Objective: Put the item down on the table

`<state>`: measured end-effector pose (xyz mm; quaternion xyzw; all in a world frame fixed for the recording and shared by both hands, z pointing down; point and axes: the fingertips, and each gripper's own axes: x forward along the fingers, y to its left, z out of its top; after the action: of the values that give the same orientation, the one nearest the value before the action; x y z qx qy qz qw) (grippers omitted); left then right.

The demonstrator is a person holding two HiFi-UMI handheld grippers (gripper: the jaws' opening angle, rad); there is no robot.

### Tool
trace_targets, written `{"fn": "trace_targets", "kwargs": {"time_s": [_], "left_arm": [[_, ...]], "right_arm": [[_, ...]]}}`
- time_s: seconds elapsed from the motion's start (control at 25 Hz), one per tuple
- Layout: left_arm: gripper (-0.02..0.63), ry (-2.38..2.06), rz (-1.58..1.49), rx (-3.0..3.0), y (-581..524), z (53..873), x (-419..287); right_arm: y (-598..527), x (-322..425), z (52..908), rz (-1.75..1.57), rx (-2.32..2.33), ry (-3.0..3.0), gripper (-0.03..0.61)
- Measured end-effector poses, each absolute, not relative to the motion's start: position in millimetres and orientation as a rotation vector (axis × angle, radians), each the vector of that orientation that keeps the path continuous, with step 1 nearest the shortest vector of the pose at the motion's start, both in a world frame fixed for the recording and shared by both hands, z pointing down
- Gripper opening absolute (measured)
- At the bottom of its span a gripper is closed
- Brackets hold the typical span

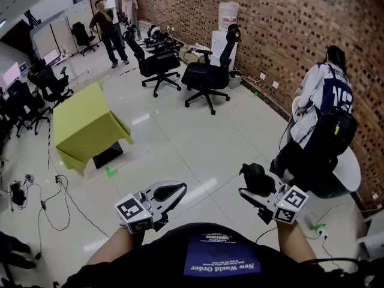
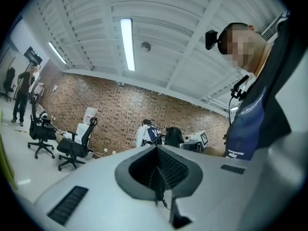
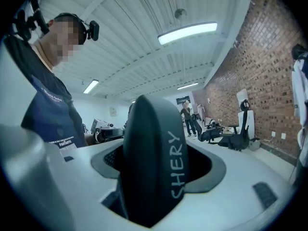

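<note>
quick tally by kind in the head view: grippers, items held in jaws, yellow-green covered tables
grippers: 2, left gripper and right gripper
dark item held in jaws: 1
yellow-green covered table: 1
total: 4

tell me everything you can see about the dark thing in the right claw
The dark item is smooth, rounded and matte, black-grey, plastic or rubber by its look, with pale lettering SHERY along one side. It stands upright between the jaws of the right claw, which is shut on it, held in the air above the floor.
</note>
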<state>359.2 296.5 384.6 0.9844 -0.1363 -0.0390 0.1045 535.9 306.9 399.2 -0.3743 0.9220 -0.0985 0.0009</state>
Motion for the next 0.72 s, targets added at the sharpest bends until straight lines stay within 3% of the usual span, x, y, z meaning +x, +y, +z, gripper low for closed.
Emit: {"fn": "trace_targets", "kwargs": {"time_s": [0.28,0.72], "left_arm": [[-0.006,-0.471,-0.137,2.895,223.7,381.2,409.1],[-0.006,-0.471,-0.149,2.911,37.3,387.5,395.6]], "right_arm": [[220.1,579.0,394.6,-0.273,-1.092,2.950,0.318],[42.0,565.2,392.9,-0.251,-1.115,2.968,0.318]]}}
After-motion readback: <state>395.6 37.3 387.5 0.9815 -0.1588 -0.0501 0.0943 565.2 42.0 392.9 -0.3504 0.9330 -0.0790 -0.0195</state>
